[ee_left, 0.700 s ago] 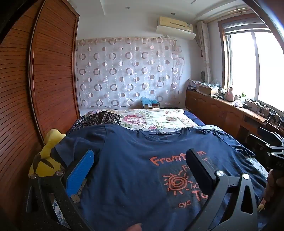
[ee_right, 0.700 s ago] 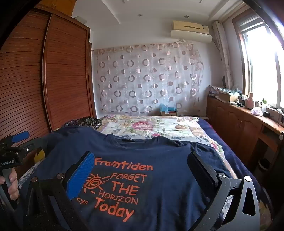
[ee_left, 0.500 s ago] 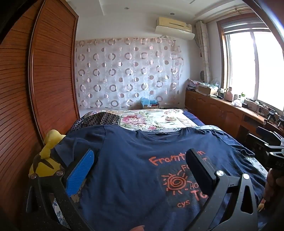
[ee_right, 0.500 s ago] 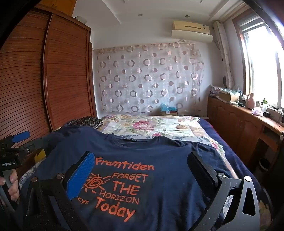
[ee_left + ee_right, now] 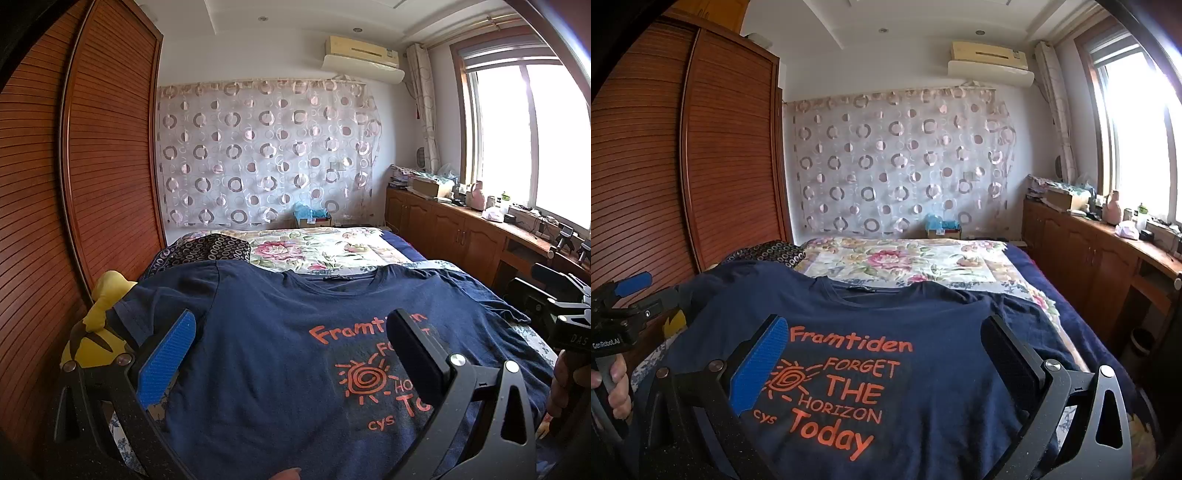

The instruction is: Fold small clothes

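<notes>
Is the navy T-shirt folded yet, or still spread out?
Spread out. The navy T-shirt lies flat, print up, on the bed; collar and both sleeves show unfolded.

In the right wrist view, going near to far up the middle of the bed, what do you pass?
Right gripper, open above the navy T-shirt → its collar → floral quilt → blue bag on a box → circle-patterned curtain → air conditioner.
</notes>
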A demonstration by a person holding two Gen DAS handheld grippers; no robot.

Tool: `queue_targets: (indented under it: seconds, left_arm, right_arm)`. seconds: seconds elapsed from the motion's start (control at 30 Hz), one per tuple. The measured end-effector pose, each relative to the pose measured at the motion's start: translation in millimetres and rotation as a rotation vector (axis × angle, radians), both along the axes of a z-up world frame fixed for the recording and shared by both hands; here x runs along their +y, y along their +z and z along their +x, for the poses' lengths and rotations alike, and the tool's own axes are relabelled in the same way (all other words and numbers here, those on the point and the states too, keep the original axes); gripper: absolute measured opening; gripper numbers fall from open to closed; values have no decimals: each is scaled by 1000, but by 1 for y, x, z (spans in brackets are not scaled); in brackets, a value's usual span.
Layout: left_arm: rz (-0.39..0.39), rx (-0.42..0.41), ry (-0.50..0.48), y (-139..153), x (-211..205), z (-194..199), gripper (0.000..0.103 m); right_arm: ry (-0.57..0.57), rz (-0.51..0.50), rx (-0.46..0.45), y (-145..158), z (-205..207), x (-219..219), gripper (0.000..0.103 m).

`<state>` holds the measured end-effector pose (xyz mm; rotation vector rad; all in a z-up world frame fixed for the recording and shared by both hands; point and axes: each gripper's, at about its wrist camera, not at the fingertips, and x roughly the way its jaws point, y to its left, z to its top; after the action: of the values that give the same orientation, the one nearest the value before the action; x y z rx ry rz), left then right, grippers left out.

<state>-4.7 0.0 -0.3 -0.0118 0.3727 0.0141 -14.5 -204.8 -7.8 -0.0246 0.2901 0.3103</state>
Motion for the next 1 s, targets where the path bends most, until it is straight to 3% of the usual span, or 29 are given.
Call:
queue_targets:
  seconds: [1.0]
  left_arm:
    - [2, -4, -1, 6, -6, -5, 103]
  right_arm:
    - [-3, 3, 7, 1, 3, -3, 103]
